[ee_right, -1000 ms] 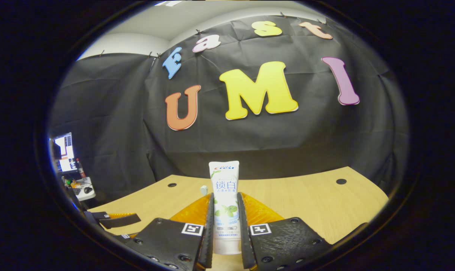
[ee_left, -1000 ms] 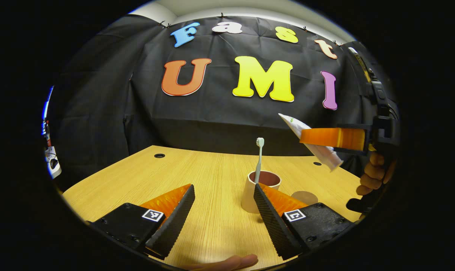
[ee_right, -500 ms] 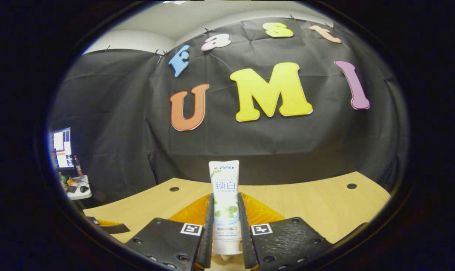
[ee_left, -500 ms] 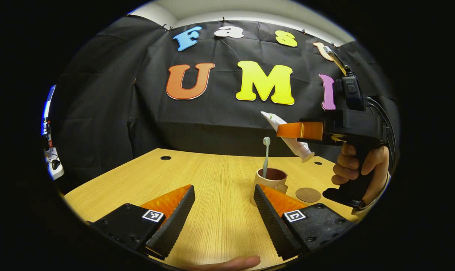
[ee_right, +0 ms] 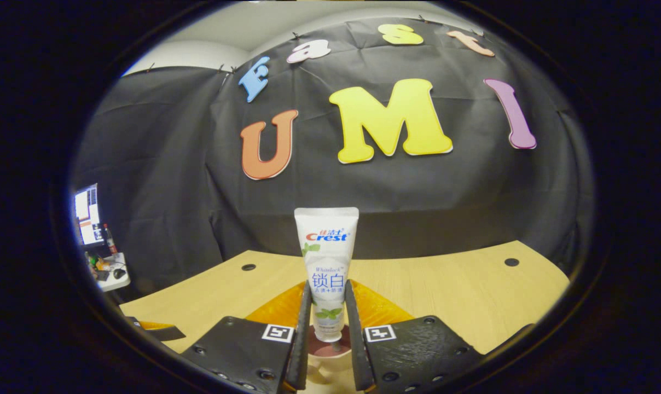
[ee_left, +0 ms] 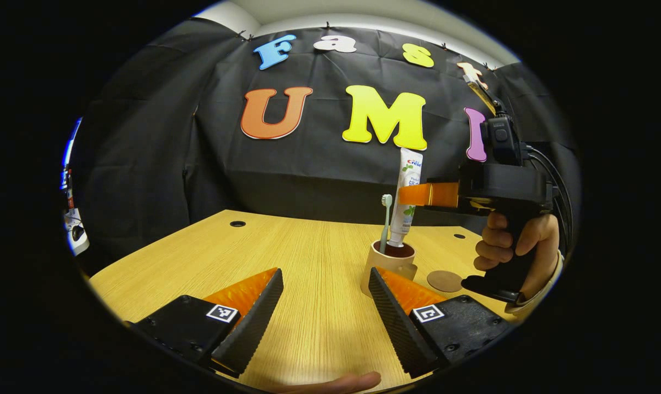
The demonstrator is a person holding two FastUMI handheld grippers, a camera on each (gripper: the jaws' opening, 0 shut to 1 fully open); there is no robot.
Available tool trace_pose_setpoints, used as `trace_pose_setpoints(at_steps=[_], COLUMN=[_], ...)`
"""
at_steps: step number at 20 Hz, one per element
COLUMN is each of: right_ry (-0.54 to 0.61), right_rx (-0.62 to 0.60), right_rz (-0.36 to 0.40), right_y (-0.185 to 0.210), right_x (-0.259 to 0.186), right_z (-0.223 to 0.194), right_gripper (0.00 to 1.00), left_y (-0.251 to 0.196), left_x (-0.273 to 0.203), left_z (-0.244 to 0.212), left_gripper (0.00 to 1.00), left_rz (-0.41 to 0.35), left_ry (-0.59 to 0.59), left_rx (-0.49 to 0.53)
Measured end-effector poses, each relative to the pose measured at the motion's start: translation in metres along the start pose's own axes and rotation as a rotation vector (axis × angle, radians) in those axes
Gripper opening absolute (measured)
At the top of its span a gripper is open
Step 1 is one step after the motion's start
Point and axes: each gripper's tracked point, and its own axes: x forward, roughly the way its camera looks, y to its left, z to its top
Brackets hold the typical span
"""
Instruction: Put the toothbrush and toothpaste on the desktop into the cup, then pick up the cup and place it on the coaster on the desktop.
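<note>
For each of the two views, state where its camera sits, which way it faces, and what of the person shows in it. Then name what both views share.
Left gripper view: rides the open left gripper low over the desk, facing the cup; a hand holds the right gripper.
Right gripper view: rides the right gripper, facing the wall above the cup.
Shared: toothpaste, cup, desk.

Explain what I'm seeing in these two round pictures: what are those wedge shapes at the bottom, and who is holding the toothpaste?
Each picture comes from a camera riding on a handheld gripper; the wedges are that gripper's own fingers. The left gripper is open above the wooden desk. In its view, a hand holds the right gripper, shut on the toothpaste tube, upright with its cap at the mouth of the cup. The toothbrush stands inside. The coaster lies beside it.
</note>
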Motion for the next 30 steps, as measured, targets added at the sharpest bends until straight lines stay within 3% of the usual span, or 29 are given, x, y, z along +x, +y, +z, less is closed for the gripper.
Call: trace_pose_setpoints(at_steps=[4,8,11,17,24,25,26,30], right_ry=[0.002,-0.058,-0.088,-0.152,-0.213,-0.217,-0.222,-0.269], right_rx=[0.001,-0.032,-0.043,-0.071,-0.098,-0.099,-0.101,-0.114], right_rz=[0.012,0.012,0.018,0.001,-0.038,-0.046,-0.057,-0.11], right_y=[0.0,0.001,-0.002,-0.028,-0.075,-0.083,-0.09,-0.123], right_x=[-0.004,-0.025,-0.046,-0.095,-0.16,-0.168,-0.178,-0.214], right_z=[0.0,0.019,0.03,0.05,0.058,0.059,0.059,0.067], right_gripper=[0.37,0.52,0.71,0.88,0.93,0.93,0.93,0.94], left_y=[-0.002,-0.004,-0.012,-0.037,-0.078,-0.083,-0.088,-0.105], left_x=[0.0,0.003,0.004,0.009,0.014,0.015,0.018,0.024], left_z=[-0.004,-0.003,0.001,0.01,0.02,0.021,0.02,0.027], left_gripper=[1.0,1.0,1.0,0.99,0.99,0.92,0.99,0.99], left_rz=[-0.002,0.006,0.002,-0.019,-0.053,-0.056,-0.056,-0.04], left_ry=[0.013,0.02,0.017,0.016,0.031,0.039,0.05,0.065], left_rx=[0.0,0.01,0.022,0.047,0.076,0.077,0.078,0.119])
